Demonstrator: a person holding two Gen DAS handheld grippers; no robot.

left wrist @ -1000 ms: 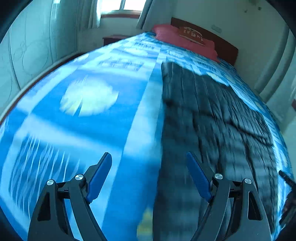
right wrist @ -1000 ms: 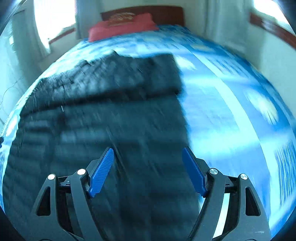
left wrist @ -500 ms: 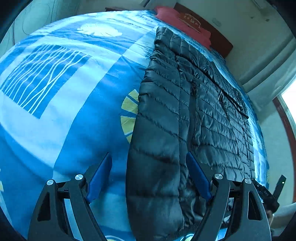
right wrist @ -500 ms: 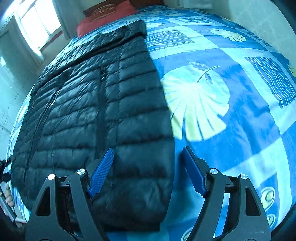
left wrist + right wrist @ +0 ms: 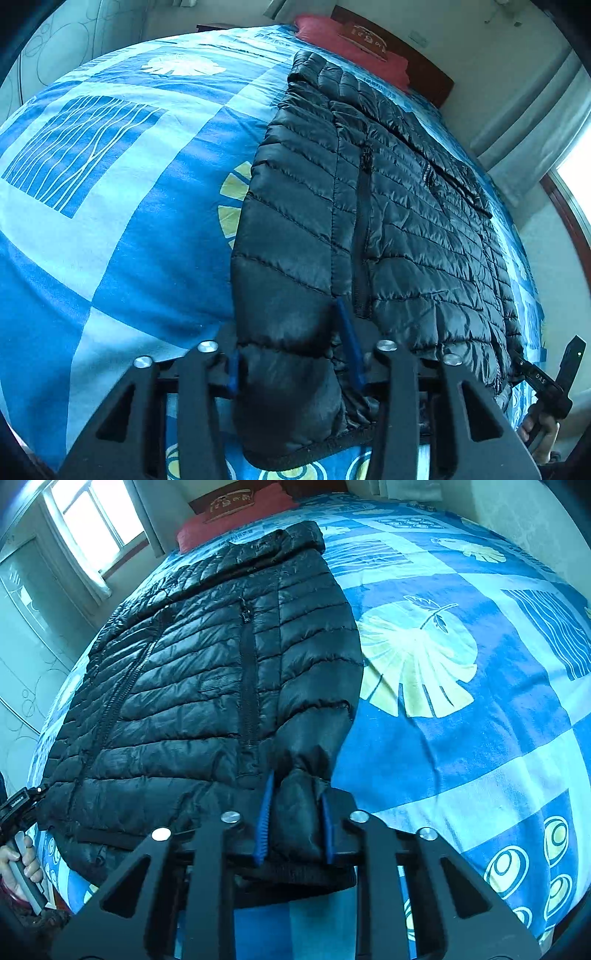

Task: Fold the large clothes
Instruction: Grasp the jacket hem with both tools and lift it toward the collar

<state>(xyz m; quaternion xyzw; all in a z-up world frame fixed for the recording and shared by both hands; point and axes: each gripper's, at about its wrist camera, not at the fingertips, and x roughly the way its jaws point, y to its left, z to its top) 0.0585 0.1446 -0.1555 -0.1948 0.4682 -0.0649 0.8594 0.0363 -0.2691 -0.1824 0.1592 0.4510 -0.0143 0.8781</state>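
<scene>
From the left wrist camera, a black quilted puffer jacket (image 5: 388,221) lies lengthwise on a blue patterned bedspread (image 5: 110,184), its collar toward a red pillow (image 5: 354,40) at the headboard. The left gripper (image 5: 291,354) has its blue-padded jaws partly closed around a thick fold of the jacket's near hem. From the right wrist camera, the same jacket (image 5: 207,672) shows a closed front zipper and shiny horizontal stitching. The right gripper (image 5: 295,823) squeezes the bunched hem corner between narrowly spaced jaws.
</scene>
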